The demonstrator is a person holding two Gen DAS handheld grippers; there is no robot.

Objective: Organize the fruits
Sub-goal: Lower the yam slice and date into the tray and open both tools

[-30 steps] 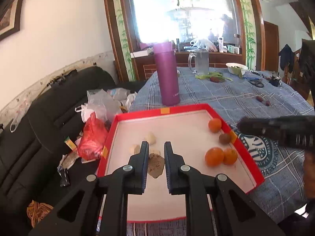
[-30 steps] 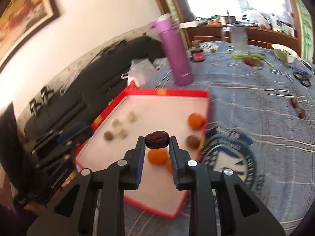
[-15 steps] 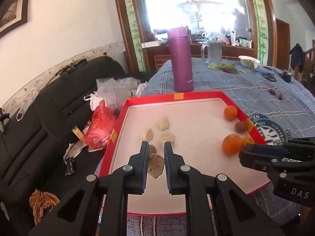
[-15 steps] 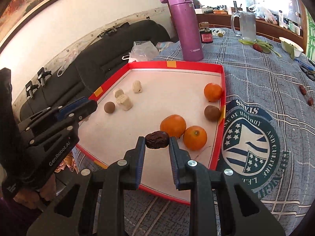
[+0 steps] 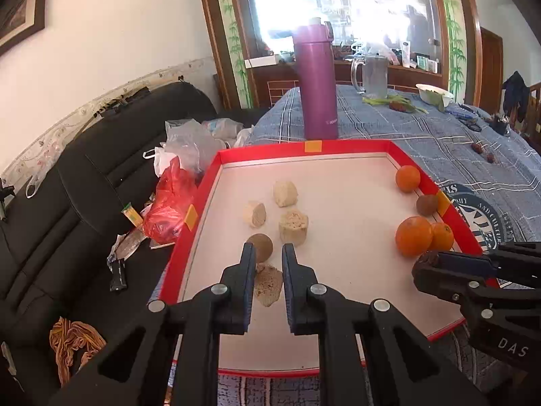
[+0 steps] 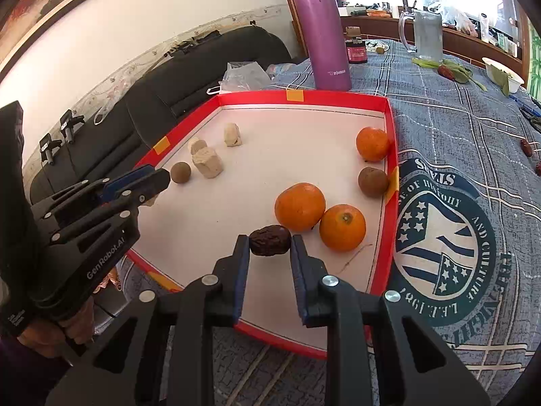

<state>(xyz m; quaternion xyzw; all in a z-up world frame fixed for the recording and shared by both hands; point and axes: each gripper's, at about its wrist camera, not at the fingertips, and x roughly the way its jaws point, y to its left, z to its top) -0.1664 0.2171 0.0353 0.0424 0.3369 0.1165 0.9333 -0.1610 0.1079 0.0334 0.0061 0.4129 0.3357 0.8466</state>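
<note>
A red-rimmed tray (image 5: 314,146) (image 6: 392,182) lies on the blue cloth. My left gripper (image 5: 267,260) is shut on a tan, crumbly piece (image 5: 267,284) low over the tray's near left part, just short of a small brown ball (image 5: 260,246) and three pale chunks (image 5: 292,226). My right gripper (image 6: 269,242) is shut on a dark wrinkled date (image 6: 269,239) above the tray's near right part, close to two oranges (image 6: 299,206) (image 6: 342,226). A third orange (image 6: 372,143) and a brown round fruit (image 6: 372,181) sit by the right rim.
A purple flask (image 5: 316,81) (image 6: 321,30) stands behind the tray, a glass mug (image 5: 372,74) and a white bowl (image 5: 434,93) farther back. Loose dates (image 5: 481,150) lie on the cloth at right. A black sofa (image 5: 67,182) with plastic bags (image 5: 172,206) borders the table's left.
Both grippers have come down closer to the tray, each keeping its piece. The right gripper moved in over the tray beside the two oranges.
</note>
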